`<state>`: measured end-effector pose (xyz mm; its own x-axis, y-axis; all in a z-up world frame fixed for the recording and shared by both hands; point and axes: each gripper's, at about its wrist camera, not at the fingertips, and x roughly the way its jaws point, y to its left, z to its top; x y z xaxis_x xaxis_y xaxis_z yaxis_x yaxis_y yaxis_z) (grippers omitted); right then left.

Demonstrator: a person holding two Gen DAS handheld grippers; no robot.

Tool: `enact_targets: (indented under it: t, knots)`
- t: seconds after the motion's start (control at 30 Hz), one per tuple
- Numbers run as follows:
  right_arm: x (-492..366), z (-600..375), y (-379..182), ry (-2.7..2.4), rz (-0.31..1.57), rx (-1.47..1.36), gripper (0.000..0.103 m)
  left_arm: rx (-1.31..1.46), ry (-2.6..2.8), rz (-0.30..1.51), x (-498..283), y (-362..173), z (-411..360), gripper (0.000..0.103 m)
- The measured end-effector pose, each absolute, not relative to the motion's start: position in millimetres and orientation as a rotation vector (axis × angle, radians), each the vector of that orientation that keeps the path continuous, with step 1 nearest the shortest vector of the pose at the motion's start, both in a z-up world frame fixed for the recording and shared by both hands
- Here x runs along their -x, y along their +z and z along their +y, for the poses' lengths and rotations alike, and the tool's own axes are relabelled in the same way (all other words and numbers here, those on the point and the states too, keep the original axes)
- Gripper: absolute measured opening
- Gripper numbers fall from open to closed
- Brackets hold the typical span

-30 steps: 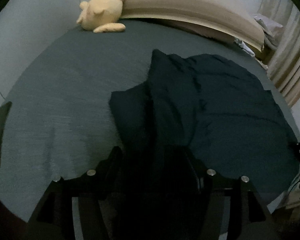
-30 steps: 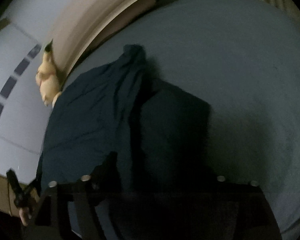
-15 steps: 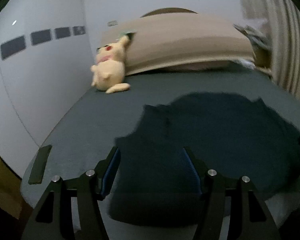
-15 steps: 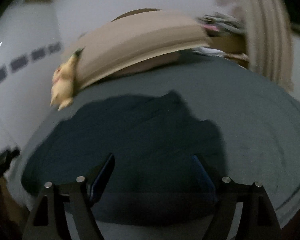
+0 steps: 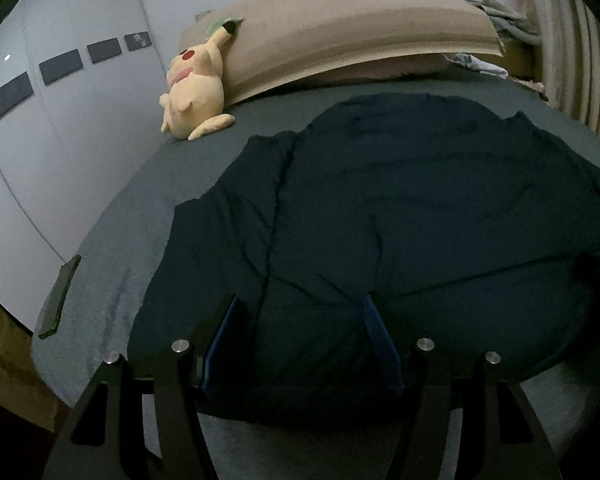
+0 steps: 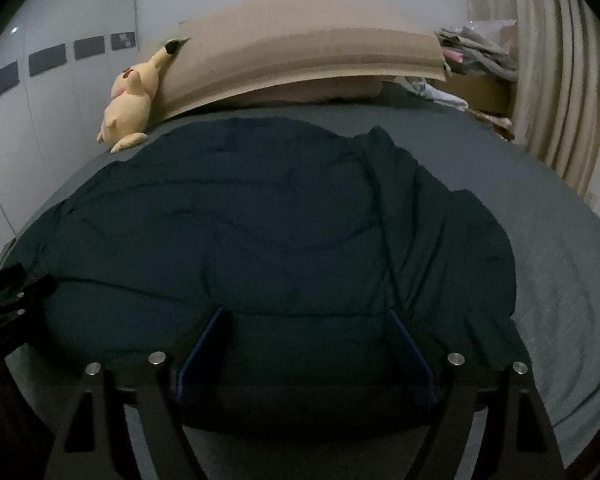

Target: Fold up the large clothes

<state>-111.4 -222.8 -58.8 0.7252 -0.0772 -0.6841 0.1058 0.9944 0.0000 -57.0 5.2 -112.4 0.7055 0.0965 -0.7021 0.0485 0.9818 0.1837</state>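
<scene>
Garment (image 5: 400, 208), dark and spread flat on the bed (image 5: 112, 264), looks ready for its first fold; left gripper (image 5: 300, 320) and right gripper (image 6: 306, 332) hover with fingers apart above its near hem, and must next pinch it.

Dim, grainy views with heavy fisheye bending and dark corners; right view perhaps slightly blurred

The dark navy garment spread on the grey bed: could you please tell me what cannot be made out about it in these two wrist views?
- Dark navy garment, left wrist view: near hem hidden behind the open left gripper.
- Right wrist view: near hem likewise behind the open right gripper.
- Both views: dim light hides the garment type, collar and any sleeves.
- Grey bed: near edge cut off by the frame.
</scene>
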Motion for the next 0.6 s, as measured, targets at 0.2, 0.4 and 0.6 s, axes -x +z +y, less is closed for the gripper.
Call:
enact_targets:
  t: [0.2, 0.4, 0.6]
  knots:
    - [117, -219, -67, -0.109, 0.760, -0.036, 0.085, -0.193, 0.019, 0.805, 49, -124, 7, 0.065]
    - [115, -218, -72, -0.102, 0.771, -0.036, 0.086, -0.207, 0.008, 0.803, 53, -128, 5, 0.065]
    - [112, -225, -60, -0.063, 0.822, -0.058, 0.086, -0.118, -0.059, 0.845, 49, -116, 21, 0.065]
